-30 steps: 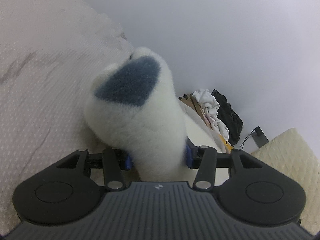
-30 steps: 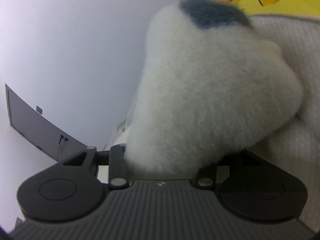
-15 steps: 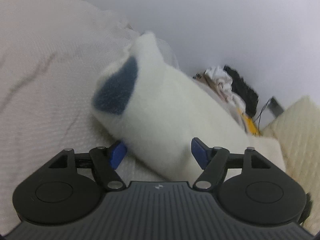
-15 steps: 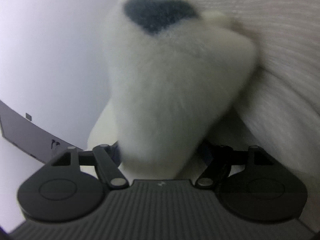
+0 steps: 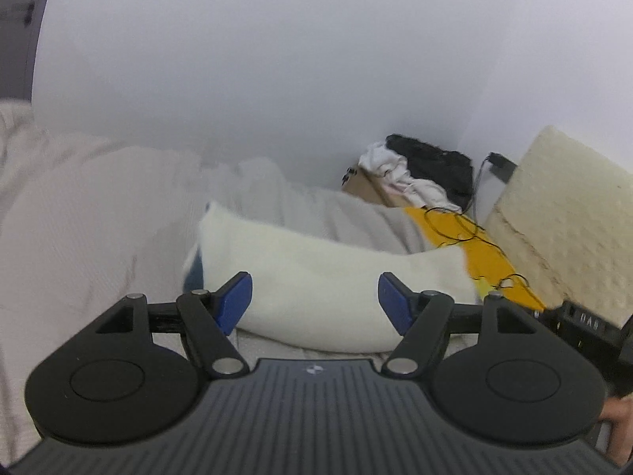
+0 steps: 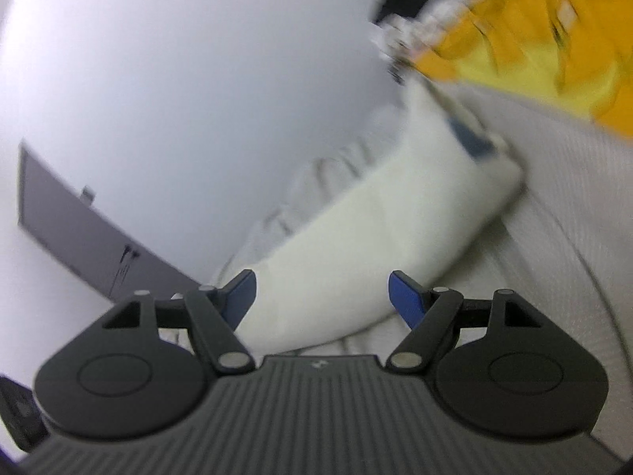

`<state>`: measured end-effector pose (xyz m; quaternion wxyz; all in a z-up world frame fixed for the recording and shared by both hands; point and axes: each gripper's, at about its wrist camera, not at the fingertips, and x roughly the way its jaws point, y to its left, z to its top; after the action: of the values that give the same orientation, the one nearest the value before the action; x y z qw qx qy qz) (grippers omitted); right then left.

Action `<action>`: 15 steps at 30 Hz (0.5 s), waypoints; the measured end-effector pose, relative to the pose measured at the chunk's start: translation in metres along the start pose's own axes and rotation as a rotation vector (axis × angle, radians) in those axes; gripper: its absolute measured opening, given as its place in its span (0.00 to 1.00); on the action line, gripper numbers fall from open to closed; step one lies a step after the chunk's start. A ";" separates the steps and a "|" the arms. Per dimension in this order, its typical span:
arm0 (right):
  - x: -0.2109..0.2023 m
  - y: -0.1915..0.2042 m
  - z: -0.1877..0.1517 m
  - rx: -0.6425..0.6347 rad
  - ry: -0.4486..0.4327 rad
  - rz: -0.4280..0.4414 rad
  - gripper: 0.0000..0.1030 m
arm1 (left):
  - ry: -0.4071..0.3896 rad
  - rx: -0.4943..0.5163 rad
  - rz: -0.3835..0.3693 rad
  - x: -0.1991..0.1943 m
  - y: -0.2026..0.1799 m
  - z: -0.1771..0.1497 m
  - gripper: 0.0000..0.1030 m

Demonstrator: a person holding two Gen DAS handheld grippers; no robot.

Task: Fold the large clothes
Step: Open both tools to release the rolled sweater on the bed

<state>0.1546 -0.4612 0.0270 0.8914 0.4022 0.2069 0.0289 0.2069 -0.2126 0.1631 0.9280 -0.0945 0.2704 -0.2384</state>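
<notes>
A white fluffy garment lies folded in a long bundle on the pale bed cover. Its grey-blue patch shows at the left end. My left gripper hangs open above and in front of the bundle, its blue pads apart and clear of the fleece. In the blurred right wrist view the same garment stretches away, with the patch at its far end. My right gripper is open too, and nothing is pressed between its pads.
A cardboard box with white and black clothes stands against the wall. Beside it lies a yellow-orange sheet with a black cable, then a cream cushion. A dark panel hangs on the wall. A person's hand shows at the right edge.
Both grippers were shut on the fluffy garment a second ago. They have opened, let it go and pulled back and up. The garment now rests on the bed.
</notes>
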 end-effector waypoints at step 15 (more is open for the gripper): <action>-0.164 0.124 -0.046 -0.437 -0.103 0.021 0.77 | -0.103 0.149 0.042 -0.202 -0.082 -0.040 0.94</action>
<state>0.0011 -0.3804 0.1468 0.9664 0.2026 0.1455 0.0617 0.0035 -0.1857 0.2468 0.9499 -0.0319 0.2058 -0.2330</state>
